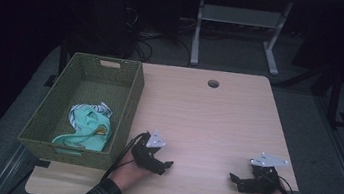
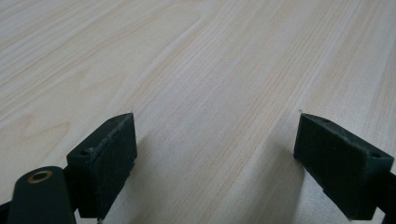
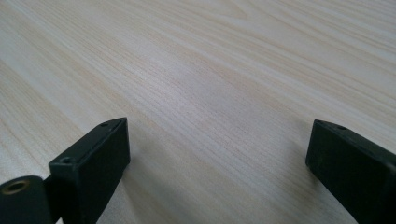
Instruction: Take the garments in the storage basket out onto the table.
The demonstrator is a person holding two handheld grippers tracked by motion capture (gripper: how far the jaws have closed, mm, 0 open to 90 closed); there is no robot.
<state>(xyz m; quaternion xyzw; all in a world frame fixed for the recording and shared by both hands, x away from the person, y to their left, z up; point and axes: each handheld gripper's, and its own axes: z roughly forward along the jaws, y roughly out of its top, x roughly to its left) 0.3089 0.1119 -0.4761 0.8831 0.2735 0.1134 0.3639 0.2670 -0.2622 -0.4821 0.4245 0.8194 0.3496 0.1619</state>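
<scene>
- Your left gripper (image 1: 167, 165) is parked on the table (image 1: 207, 122) around 7 o'clock, jaws spread wide with nothing between them. In the left gripper view it's just bare wood grain between the pads (image 2: 109, 163).
- Your right gripper (image 1: 235, 179) is the same story over at 5 o'clock: jaws wide apart, holding nothing, tips pointing in toward the left one.
- So both hands are empty and resting near the front edge. My read is you're between steps, either about to start or just let go of something.
- The thing closest to the action is the bundle of cloth (image 1: 86, 126), mint green with a striped bit. It's sitting inside the green woven basket (image 1: 131, 104) at about 9 o'clock, down at the near end, just left of your left gripper.
- If the cloth is what's next, I'd guess the left gripper has to lift over the basket wall, drop in from above and pinch a fold. The fabric's floppy, so grab a bunched part.
- Count: two grippers, one basket, one cloth bundle (might be more than one piece, can't tell), one table.
</scene>
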